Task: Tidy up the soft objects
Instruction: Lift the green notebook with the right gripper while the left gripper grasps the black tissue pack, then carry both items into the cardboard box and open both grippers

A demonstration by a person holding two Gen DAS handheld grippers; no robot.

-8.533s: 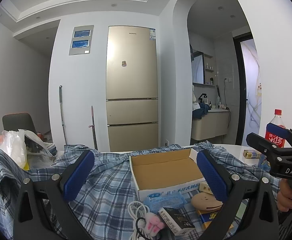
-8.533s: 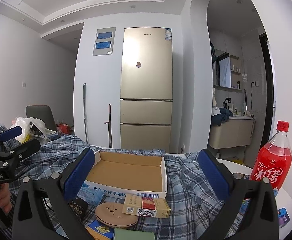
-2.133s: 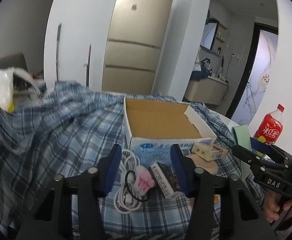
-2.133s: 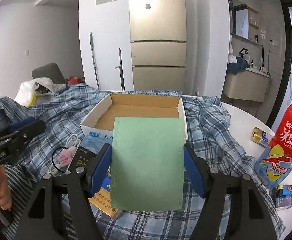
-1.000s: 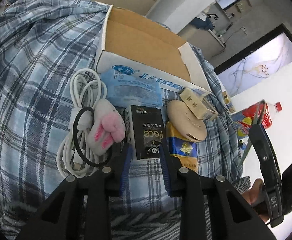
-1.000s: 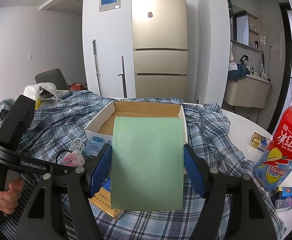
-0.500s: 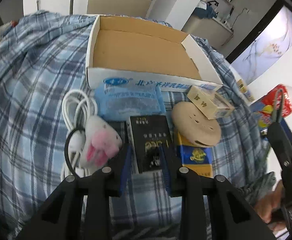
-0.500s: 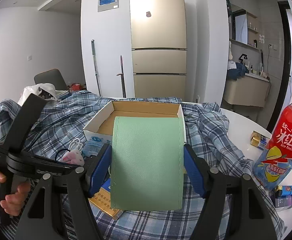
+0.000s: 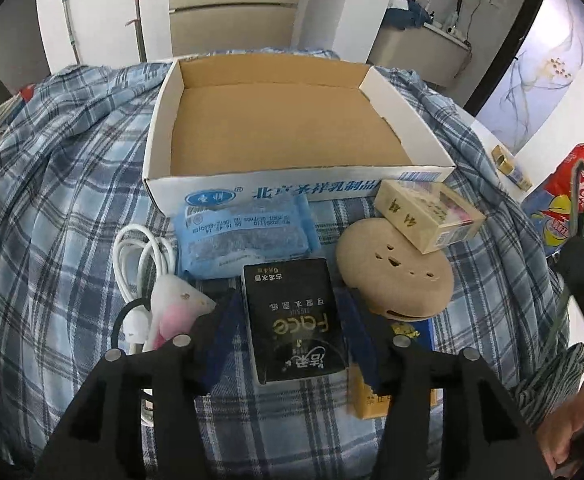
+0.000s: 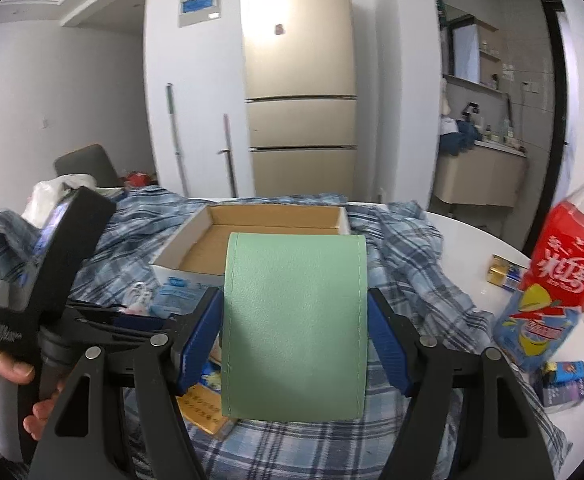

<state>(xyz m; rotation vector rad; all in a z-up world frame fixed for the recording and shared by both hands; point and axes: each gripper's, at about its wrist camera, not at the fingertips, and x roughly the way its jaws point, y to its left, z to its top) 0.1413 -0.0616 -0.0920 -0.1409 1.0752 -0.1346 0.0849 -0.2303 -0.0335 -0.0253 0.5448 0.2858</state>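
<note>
Blue-white plaid cloth (image 9: 72, 184); pale green pouch (image 10: 294, 320); black tissue pack (image 9: 294, 316); red bottle (image 10: 564, 264).

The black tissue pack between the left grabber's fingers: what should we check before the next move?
1. Black tissue pack sits between the left gripper's fingers: ok.
2. Left grip firm: not ok, the jaws are opening and gaps show on both sides of the pack.
3. Cardboard box has room: ok, nothing inside it.
4. Right gripper holds the green pouch: ok, pads press both edges.
5. Neighbours clear of the pack: cannot tell, the plush bunny and blue wipes pack lie close.
</note>
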